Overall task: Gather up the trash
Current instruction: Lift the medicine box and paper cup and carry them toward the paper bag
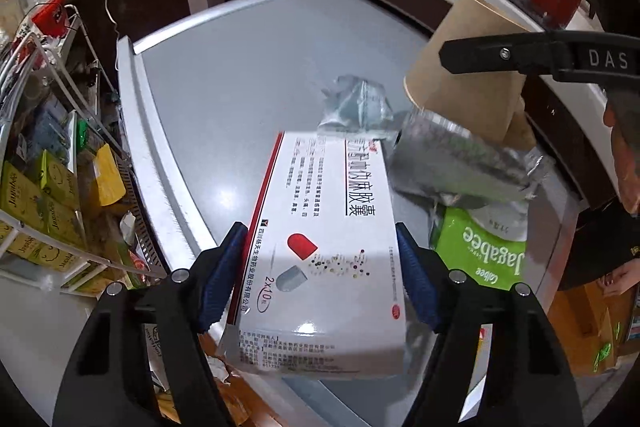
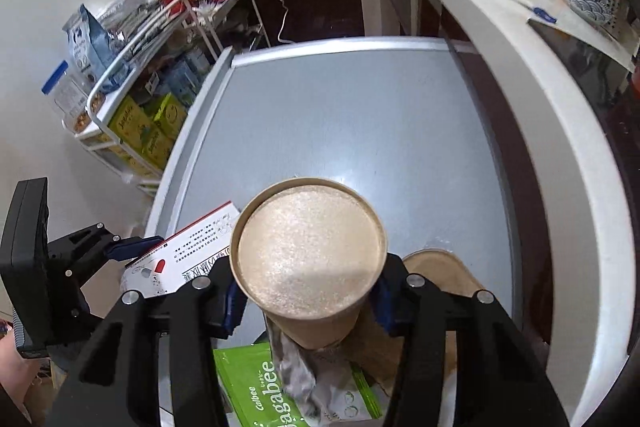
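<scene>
Trash comes off the grey table (image 2: 360, 115) two pieces at a time. My left gripper (image 1: 320, 271) has its jaws half closed on the long sides of a white pill box (image 1: 320, 239), blue pads pressed flat against the cardboard. The box tilts up off the table, so the grip looks firm enough to carry it. My right gripper (image 2: 308, 299) is clamped tight across a brown paper cup (image 2: 308, 251). I take it low on the wall with its flat base towards the lens, I think because the stiffer end resists crushing. The left view shows that cup raised, tilted, clear of the table.

Still lying there are a green Jagabee bag (image 2: 260, 391), a crumpled foil wrapper (image 1: 460, 163), a clear wrapper (image 1: 356, 103) and a second brown cup (image 2: 436, 267) beside my right jaw. I judge both held pieces ready for a bin, which I cannot see.
</scene>
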Demonstrator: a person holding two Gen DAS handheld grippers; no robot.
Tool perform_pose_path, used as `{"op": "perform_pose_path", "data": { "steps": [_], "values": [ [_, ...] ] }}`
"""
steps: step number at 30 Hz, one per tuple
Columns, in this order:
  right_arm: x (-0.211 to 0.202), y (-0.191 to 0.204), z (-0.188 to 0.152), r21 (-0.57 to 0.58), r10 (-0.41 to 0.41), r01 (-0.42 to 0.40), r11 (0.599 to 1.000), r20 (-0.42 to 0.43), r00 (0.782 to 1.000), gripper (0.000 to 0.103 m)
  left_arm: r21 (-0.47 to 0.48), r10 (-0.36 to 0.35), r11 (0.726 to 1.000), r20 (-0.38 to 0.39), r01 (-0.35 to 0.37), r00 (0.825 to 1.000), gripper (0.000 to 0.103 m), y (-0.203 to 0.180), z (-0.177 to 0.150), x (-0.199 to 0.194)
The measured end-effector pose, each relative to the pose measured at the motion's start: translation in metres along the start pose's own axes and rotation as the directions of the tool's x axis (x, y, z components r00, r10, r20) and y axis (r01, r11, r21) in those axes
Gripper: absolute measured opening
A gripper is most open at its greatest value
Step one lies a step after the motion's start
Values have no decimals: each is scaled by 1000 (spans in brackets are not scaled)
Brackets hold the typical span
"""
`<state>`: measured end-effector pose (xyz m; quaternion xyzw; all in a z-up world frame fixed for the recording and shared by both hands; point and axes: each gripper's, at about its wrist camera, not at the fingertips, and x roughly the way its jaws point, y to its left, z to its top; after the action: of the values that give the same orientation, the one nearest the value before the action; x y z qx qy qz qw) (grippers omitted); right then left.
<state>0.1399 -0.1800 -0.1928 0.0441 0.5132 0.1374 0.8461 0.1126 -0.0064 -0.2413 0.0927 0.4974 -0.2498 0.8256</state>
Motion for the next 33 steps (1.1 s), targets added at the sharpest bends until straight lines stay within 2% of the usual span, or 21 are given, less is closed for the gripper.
{"op": "perform_pose_path", "data": {
  "steps": [9, 22, 28, 33],
  "values": [
    [-33, -3, 1, 20, -1, 0, 1000, 65, 998, 49, -32, -14, 999, 39, 15, 999, 71, 5, 5, -24],
    [-64, 9, -15, 12, 7, -8, 1000, 105, 994, 49, -68, -11, 998, 112, 18, 994, 71, 7, 2, -60],
    [-103, 13, -19, 10, 41, -44, 999, 165, 985, 49, -89, 3, 996, 206, 16, 978, 71, 3, 4, -101],
    [-143, 20, -25, -14, 55, -54, 998, 227, 972, 49, -93, 32, 996, 312, -3, 949, 71, -7, 5, -147]
  ]
}}
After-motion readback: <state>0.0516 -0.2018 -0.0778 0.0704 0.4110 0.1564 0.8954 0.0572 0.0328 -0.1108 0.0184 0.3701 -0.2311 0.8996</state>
